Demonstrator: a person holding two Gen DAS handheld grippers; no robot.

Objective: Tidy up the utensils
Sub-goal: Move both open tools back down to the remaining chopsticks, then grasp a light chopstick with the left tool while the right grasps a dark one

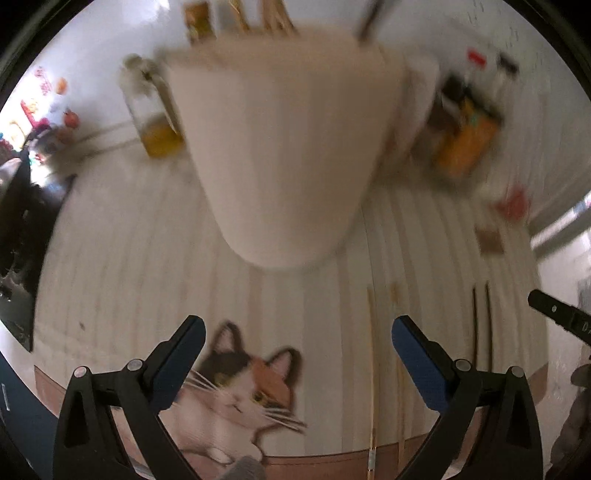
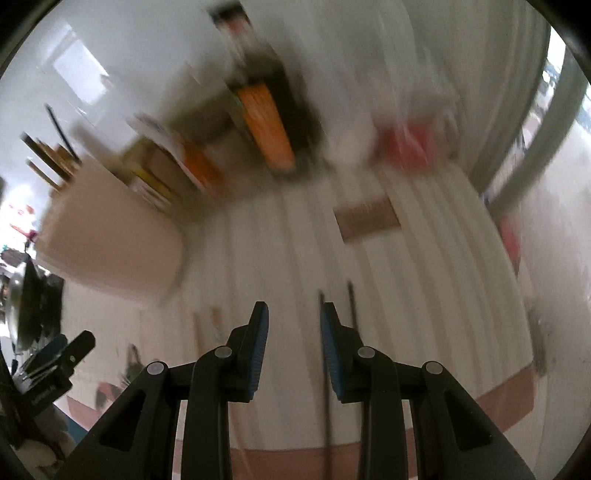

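Observation:
A tall cream utensil holder (image 1: 284,147) stands on the striped mat, with chopsticks (image 1: 273,16) sticking out of its top; it also shows at the left of the right wrist view (image 2: 110,236). My left gripper (image 1: 297,332) is wide open and empty just in front of it. A light chopstick pair (image 1: 371,369) and a dark pair (image 1: 480,332) lie on the mat to its right. My right gripper (image 2: 291,321) is open and empty above the dark chopsticks (image 2: 325,387), one running between its fingers. Both views are motion-blurred.
A glass bottle of yellow liquid (image 1: 151,110) stands left of the holder. Orange-labelled boxes and bottles (image 1: 465,136) stand behind on the right. A red packet (image 2: 406,144) and a brown card (image 2: 365,218) lie on the mat. A cat picture (image 1: 240,391) marks the mat's near edge.

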